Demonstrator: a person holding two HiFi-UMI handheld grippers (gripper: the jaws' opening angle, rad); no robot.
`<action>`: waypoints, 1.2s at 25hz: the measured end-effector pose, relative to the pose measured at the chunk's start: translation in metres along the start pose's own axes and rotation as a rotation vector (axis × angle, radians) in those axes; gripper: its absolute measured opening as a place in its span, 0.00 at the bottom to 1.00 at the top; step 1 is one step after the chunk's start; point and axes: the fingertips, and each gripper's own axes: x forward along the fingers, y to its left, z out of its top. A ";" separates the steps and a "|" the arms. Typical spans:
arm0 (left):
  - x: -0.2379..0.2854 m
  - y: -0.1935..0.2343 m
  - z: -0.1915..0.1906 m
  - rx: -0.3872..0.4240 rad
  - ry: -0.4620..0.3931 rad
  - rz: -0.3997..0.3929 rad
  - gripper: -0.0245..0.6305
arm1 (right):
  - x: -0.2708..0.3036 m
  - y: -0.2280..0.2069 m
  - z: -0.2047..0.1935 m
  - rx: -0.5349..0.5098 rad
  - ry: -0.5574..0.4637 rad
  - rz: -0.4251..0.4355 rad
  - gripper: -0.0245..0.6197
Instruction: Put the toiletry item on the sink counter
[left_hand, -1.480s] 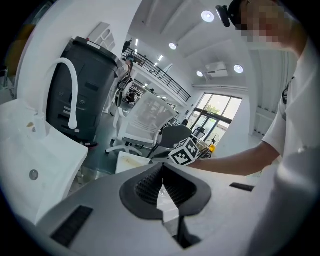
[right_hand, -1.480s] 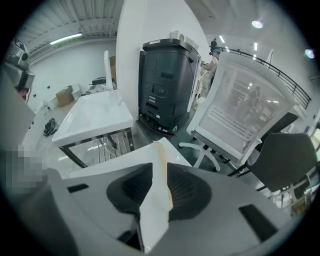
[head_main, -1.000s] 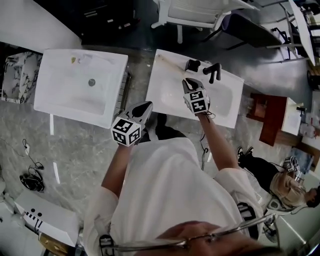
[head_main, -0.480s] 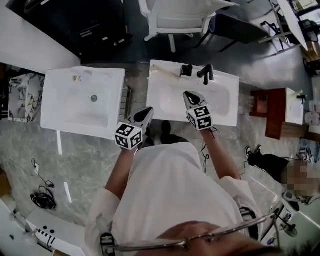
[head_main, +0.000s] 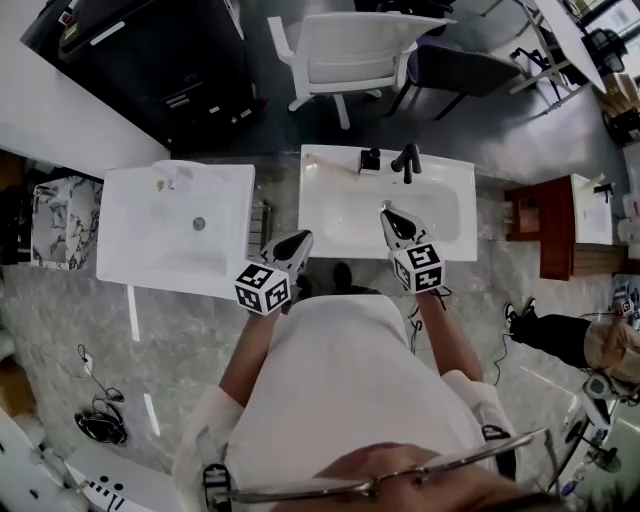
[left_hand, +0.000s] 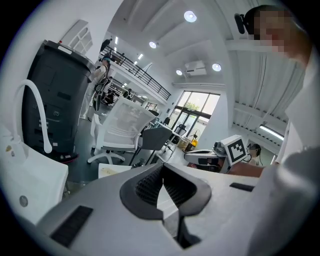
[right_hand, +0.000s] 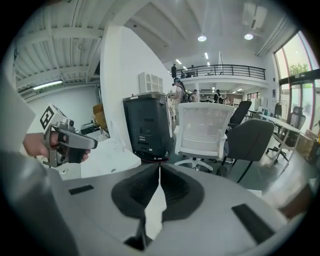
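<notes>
Right tongs (head_main: 386, 211): just closed, pads pressed together, nothing between; drawn back and up from white sink desk (head_main: 450, 168).
Left tongs (head_main: 299, 240): pressed together, empty.
Small dark toiletry item (head_main: 369, 160): on desk back rim, beside black faucet (head_main: 406, 160), free of both tongs.
Placement judged done.

Grey marbled stone floor (head_main: 190, 325) underfoot; a white mesh office chair (head_main: 355, 45) beside a tall black cabinet (head_main: 150, 60); round ceiling lamps (right_hand: 201, 38) overhead.

A small dark toiletry item (head_main: 370, 160) is seen standing on the white sink surface (head_main: 322, 166), at its back edge, just beside the black faucet (head_main: 406, 160).
</notes>
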 end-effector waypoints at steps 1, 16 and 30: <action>0.000 -0.002 0.003 0.009 -0.002 -0.003 0.04 | -0.005 0.001 0.002 0.011 -0.007 0.002 0.06; 0.009 -0.024 0.028 0.063 -0.054 -0.039 0.04 | -0.050 0.009 0.003 0.090 -0.154 0.049 0.05; 0.016 -0.039 0.033 0.065 -0.069 -0.046 0.04 | -0.058 -0.002 0.014 0.081 -0.189 0.068 0.05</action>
